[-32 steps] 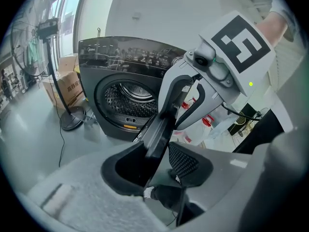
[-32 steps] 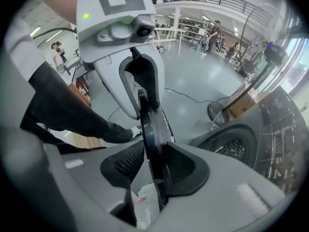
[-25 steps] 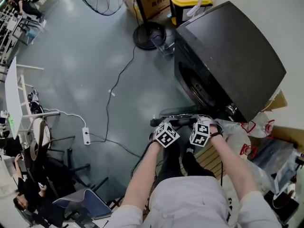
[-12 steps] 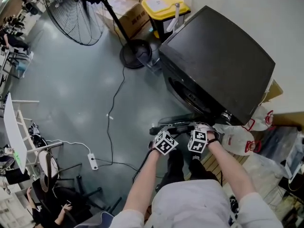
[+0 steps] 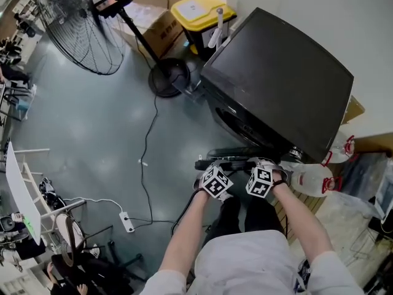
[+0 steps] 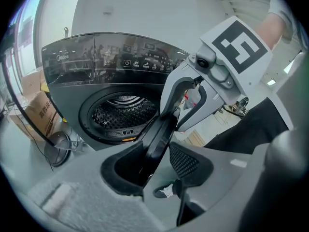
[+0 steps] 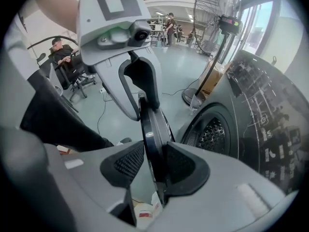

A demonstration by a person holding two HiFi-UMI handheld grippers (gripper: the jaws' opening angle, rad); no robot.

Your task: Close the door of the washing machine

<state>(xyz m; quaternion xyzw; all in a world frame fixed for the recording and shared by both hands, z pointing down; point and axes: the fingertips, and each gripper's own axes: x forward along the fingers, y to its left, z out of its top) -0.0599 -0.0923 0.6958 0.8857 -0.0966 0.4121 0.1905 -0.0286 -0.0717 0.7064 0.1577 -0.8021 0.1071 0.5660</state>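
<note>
The door (image 6: pixel 153 140) stood swung out from the washer (image 5: pixel 276 72), edge-on between both grippers, the right gripper (image 7: pixel 155 166) with its fingers clamped on the rim and the left gripper (image 6: pixel 157 167) with its fingers apart around it, one pad clear, the drum (image 6: pixel 124 114) behind.

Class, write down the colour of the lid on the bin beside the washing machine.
Yellow; the bin lid shows best in the head view.

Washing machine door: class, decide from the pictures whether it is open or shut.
Open. The door stands edge-on, swung away from the washing machine, and the bare drum shows behind it.
</note>
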